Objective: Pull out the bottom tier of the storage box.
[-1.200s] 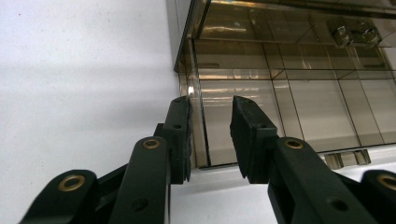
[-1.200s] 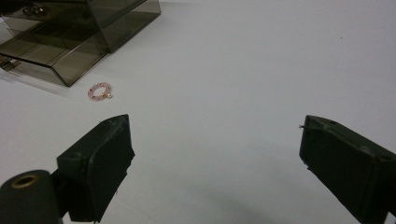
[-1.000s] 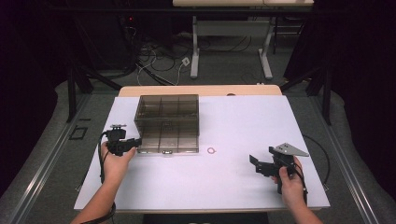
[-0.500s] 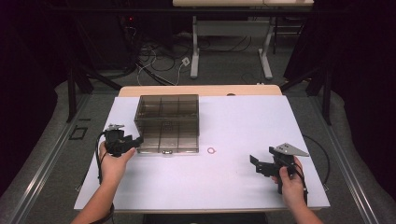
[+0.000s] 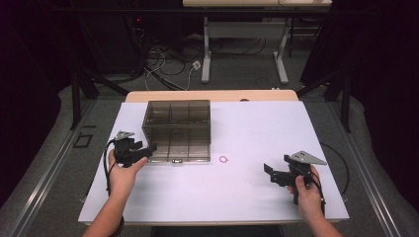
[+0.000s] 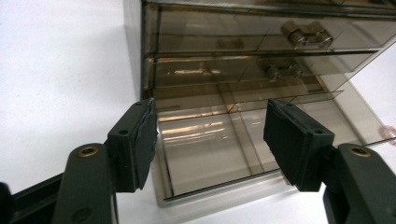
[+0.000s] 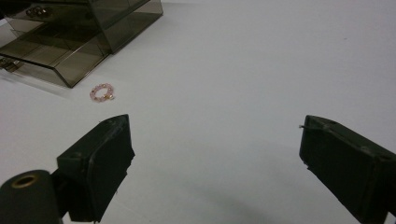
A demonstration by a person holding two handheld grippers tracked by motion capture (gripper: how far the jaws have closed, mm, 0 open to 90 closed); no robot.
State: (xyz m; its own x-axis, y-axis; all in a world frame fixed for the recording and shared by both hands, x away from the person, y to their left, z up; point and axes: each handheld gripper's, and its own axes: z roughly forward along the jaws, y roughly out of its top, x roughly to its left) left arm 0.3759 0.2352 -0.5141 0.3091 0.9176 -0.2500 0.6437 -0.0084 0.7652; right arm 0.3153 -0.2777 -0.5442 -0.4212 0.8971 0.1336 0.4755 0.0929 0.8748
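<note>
- Smoky plastic drawer box (image 5: 177,129) sits on the white table (image 5: 247,197), its bottom drawer pulled out.
- Left gripper (image 5: 148,148), jaws just opening, straddles the drawer's corner without pressing it.
- Right gripper (image 5: 268,171) rests open, well apart.

On the desk (image 5: 237,197) a drawer box (image 5: 178,129) is set left of the middle, with its lowest drawer (image 6: 219,149) drawn out toward the near edge. A small beaded ring (image 5: 224,159) is laid just right of the box's near corner. The left tongs (image 5: 146,150) are placed at the box's near left corner, the right tongs (image 5: 269,174) well apart, right of the ring.
</note>
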